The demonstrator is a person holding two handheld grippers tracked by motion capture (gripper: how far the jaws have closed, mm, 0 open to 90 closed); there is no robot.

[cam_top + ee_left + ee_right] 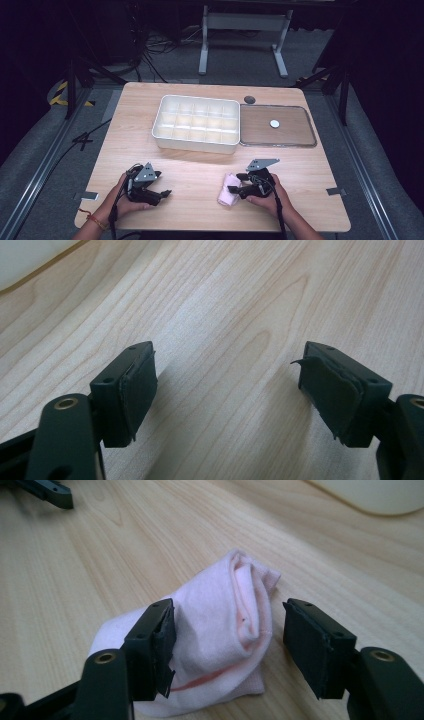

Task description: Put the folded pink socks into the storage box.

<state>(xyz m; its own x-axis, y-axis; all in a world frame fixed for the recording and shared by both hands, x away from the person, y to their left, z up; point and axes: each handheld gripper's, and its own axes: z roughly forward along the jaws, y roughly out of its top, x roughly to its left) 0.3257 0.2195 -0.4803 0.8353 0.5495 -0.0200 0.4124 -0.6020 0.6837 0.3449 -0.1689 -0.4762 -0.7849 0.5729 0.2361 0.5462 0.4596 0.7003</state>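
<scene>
Pink folded sock (220,630) lay lower centre on tabletop (200,170), right gripper (230,645) jaws wide astride it, likely for pickup; left gripper (227,390) jaws wide, empty.

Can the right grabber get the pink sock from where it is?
Probably yes. The right gripper is open, and the folded pink sock already lies between its jaws on the bare table. Nothing else lies close to the sock, so closing the jaws looks like enough to catch it.
</scene>
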